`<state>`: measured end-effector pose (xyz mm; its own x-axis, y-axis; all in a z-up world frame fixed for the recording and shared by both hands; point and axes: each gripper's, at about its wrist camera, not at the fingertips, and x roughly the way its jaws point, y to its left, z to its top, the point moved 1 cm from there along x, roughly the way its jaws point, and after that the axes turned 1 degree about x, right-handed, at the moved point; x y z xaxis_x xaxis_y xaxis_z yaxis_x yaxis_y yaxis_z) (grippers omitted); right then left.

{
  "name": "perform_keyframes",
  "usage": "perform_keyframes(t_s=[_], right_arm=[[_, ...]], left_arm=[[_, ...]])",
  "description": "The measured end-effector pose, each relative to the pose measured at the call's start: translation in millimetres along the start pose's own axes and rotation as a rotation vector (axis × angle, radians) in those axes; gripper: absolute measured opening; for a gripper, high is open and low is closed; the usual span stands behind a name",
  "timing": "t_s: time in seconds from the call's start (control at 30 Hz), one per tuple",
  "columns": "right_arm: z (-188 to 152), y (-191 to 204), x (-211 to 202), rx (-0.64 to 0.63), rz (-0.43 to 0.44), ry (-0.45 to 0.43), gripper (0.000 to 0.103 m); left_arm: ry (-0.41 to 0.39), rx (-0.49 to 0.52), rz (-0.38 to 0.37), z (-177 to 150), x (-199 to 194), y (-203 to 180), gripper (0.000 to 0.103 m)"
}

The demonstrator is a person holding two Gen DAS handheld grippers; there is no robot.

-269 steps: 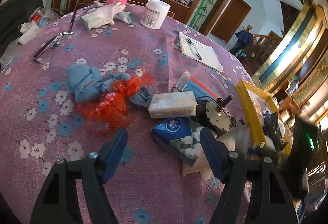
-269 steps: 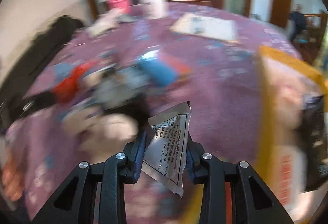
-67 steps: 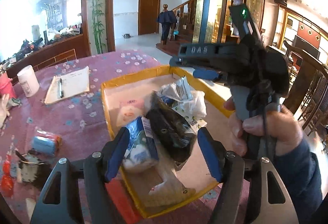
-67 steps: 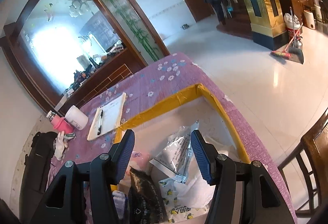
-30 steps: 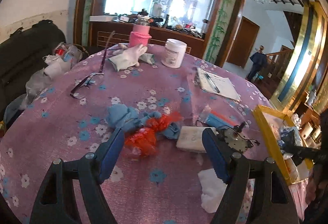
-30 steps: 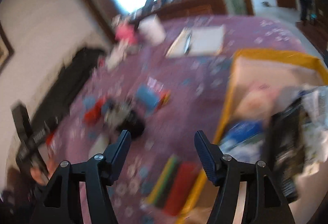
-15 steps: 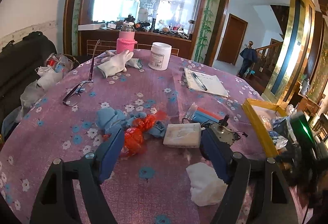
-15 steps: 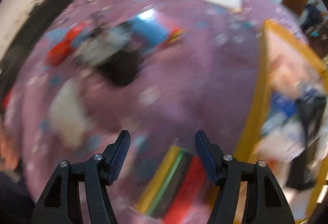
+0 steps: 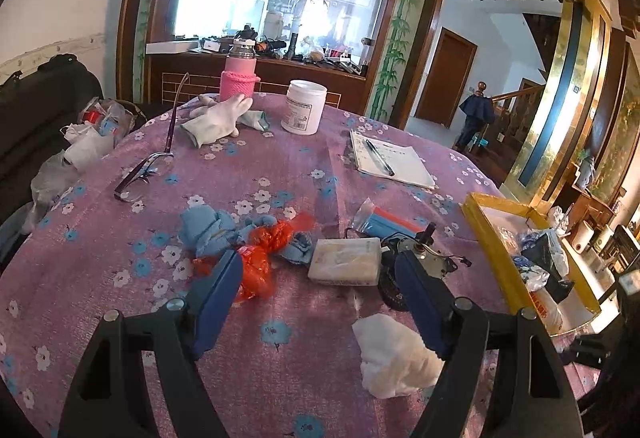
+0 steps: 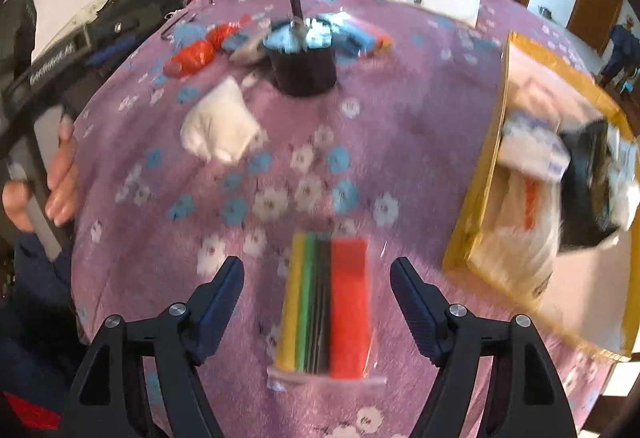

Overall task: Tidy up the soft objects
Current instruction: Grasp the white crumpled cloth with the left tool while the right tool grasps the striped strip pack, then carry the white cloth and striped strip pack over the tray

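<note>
My left gripper (image 9: 318,292) hangs open over the purple flowered tablecloth, nothing between its fingers. Ahead of it lie a red plastic bag (image 9: 260,258), a blue cloth (image 9: 208,230), a white packet (image 9: 346,266) and, near its right finger, a white wad (image 9: 394,356). My right gripper (image 10: 316,302) points steeply down with its jaws opening; a clear bag of coloured strips (image 10: 328,302) lies on the cloth between the fingers, untouched. The yellow-rimmed box (image 10: 486,165) with several soft packs stands at the right. The white wad (image 10: 220,125) lies further off.
A black motor part (image 10: 302,57), a blue-and-red pouch (image 9: 386,217), a notepad with pen (image 9: 390,161), a white jar (image 9: 303,111), a pink bottle (image 9: 239,75), white gloves (image 9: 216,119) and glasses (image 9: 144,169) sit on the table. A hand (image 10: 60,173) holds the left gripper's handle.
The right gripper swung from the box toward the near table edge and tipped down over the bag of coloured strips, its jaws wider. The left view barely shifted.
</note>
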<state>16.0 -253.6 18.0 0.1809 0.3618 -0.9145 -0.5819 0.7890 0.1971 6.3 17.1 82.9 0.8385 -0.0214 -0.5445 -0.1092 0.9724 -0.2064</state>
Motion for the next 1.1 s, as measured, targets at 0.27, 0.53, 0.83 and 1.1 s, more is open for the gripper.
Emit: perform_keyframes(t_s=[0.27, 0.53, 0.83, 1.1], right_arm=[[-15.9, 19.0, 13.2, -0.005, -0.121, -0.045, 0.064], [-15.5, 9.9, -11.3, 0.096, -0.065, -0.171, 0.040], [1.2, 3.2, -22.8, 0.150, -0.059, -0.251, 0.040], [24.3, 1.8, -37.4, 0.175, -0.030, -0.340, 0.040]], left_arm=[[0.131, 0.049, -0.108, -7.6, 17.3, -12.6, 0.085], [0.266, 0.248, -0.124, -33.1, 36.0, -51.5, 0.090], [0.376, 0.402, -0.038, -64.8, 63.7, -73.1, 0.050], [0.298, 0.390, -0.052, -59.5, 47.4, -74.6, 0.016]])
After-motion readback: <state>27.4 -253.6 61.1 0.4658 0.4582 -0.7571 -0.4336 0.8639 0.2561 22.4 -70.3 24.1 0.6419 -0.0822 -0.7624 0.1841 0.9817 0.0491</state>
